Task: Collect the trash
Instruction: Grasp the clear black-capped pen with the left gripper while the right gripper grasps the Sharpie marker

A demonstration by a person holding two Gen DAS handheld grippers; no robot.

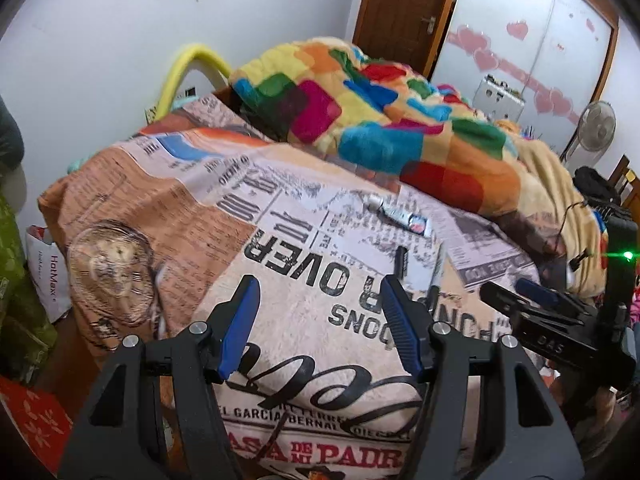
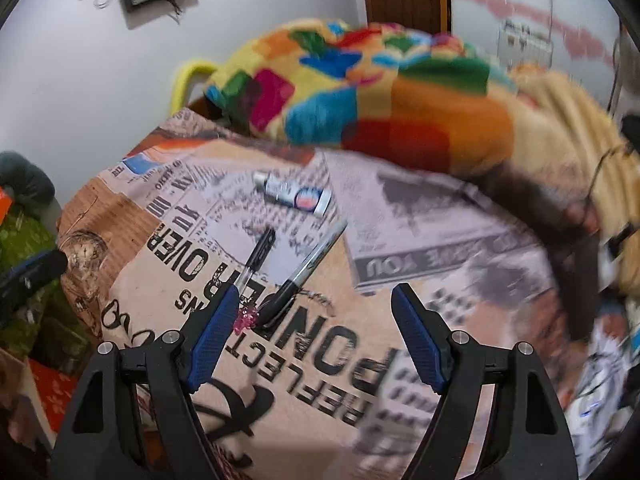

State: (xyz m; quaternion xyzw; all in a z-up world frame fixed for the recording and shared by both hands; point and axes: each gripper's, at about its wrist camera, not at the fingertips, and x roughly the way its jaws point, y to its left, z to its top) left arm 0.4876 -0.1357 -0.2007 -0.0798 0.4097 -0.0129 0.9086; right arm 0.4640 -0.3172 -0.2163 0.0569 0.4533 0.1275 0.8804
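Observation:
A small white tube [image 2: 294, 194] with a red and blue label lies on the newspaper-print bedspread [image 2: 400, 216]; it also shows in the left wrist view [image 1: 402, 214]. Nearer lie a clear pen with a black cap [image 2: 258, 258], a black and silver marker [image 2: 306, 270] and a small pink scrap [image 2: 248, 316]. My right gripper [image 2: 314, 298] is open and empty, just short of the pens, its left finger [image 2: 214, 332] beside the pink scrap. My left gripper [image 1: 318, 292] is open and empty above the bedspread [image 1: 280, 320], with the pen's black cap [image 1: 400, 260] just beyond its right finger.
A crumpled multicoloured blanket [image 1: 380, 120] covers the far half of the bed. A white shopping bag [image 1: 44, 268] and green fabric [image 1: 16, 280] sit on the floor to the left. A fan [image 1: 596, 128] and a wardrobe stand at the back right. The right gripper's body [image 1: 560, 320] shows at right.

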